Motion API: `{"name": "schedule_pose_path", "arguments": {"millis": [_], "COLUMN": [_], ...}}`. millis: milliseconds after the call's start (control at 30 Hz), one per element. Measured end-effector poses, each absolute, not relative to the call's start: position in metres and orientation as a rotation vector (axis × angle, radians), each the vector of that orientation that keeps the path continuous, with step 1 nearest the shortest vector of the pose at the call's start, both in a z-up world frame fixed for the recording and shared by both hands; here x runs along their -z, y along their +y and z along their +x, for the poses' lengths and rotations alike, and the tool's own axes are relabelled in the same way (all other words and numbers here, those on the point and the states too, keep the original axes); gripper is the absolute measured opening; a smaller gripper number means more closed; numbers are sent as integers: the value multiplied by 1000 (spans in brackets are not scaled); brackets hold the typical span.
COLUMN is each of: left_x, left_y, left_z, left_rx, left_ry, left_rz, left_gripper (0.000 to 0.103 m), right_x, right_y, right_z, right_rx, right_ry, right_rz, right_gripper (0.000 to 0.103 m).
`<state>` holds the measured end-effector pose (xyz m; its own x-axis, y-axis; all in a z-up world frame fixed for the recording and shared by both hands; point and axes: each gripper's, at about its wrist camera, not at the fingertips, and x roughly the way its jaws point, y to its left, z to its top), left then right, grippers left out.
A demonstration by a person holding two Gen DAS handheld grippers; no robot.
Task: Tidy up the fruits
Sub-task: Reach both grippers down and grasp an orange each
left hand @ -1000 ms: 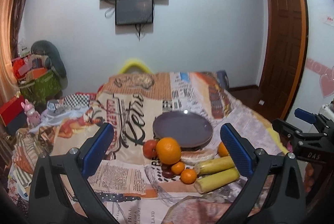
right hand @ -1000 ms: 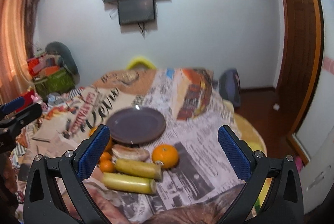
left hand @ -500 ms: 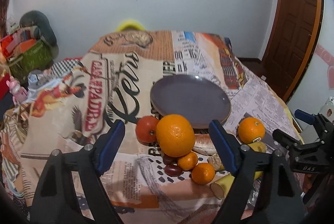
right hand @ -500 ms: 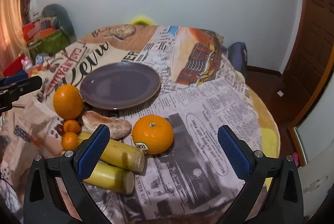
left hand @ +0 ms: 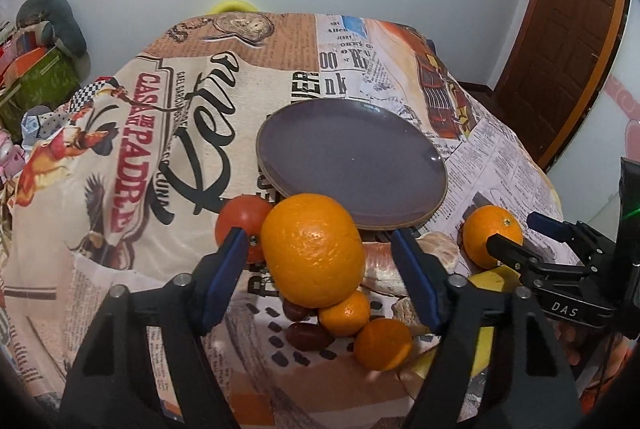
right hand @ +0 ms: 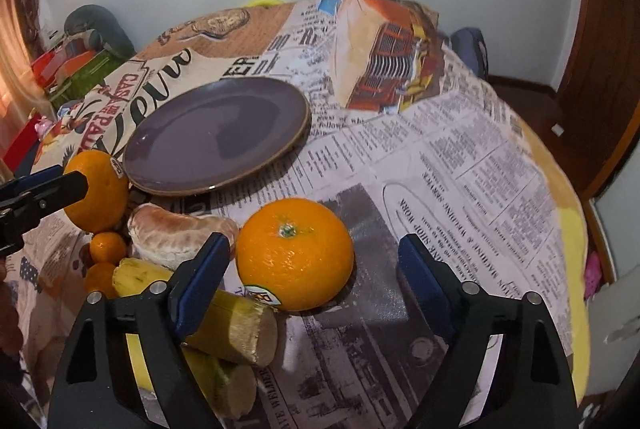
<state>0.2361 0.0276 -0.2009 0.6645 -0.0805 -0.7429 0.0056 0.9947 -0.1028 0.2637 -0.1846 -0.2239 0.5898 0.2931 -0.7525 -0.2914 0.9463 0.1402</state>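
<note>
An empty purple plate (left hand: 352, 165) (right hand: 216, 137) sits mid-table. My left gripper (left hand: 320, 261) is open, its jaws on either side of a large orange (left hand: 314, 249), not touching it. A tomato (left hand: 240, 221), two small tangerines (left hand: 346, 313), dark dates (left hand: 306, 335) and a peeled citrus (left hand: 376, 265) lie around it. My right gripper (right hand: 312, 269) is open around a stickered orange (right hand: 294, 255), also seen in the left wrist view (left hand: 486, 235). Yellow cut stalks (right hand: 236, 323) lie at its left.
The round table wears a printed newspaper-style cloth (left hand: 160, 133). The right part of the cloth (right hand: 460, 169) holds no objects. A wooden door (left hand: 560, 29) stands at the right, boxes and bags (left hand: 36, 69) at the left, a TV on the far wall.
Both grippers have moved forward and down toward the fruit. Each now has its open jaws around an orange; the plate and fruit have not moved.
</note>
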Motion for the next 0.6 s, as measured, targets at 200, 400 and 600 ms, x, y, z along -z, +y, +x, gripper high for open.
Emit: {"name": "schedule_pose_path", "arguments": {"millis": [200, 400, 600], "left_x": [207, 207, 202], "left_y": [29, 33, 33], "left_z": [244, 243, 239], "left_rx": [24, 29, 33], "left_ry": [843, 847, 857], "left_rz": [-91, -98, -96], "left_gripper": [61, 56, 55], "right_x": [232, 237, 234], "right_y": [-179, -179, -179], "right_z": [269, 274, 272], "right_rx": [-375, -429, -418], "right_ry": [923, 964, 963], "right_rz": [-5, 44, 38], "right_gripper": [81, 63, 62]}}
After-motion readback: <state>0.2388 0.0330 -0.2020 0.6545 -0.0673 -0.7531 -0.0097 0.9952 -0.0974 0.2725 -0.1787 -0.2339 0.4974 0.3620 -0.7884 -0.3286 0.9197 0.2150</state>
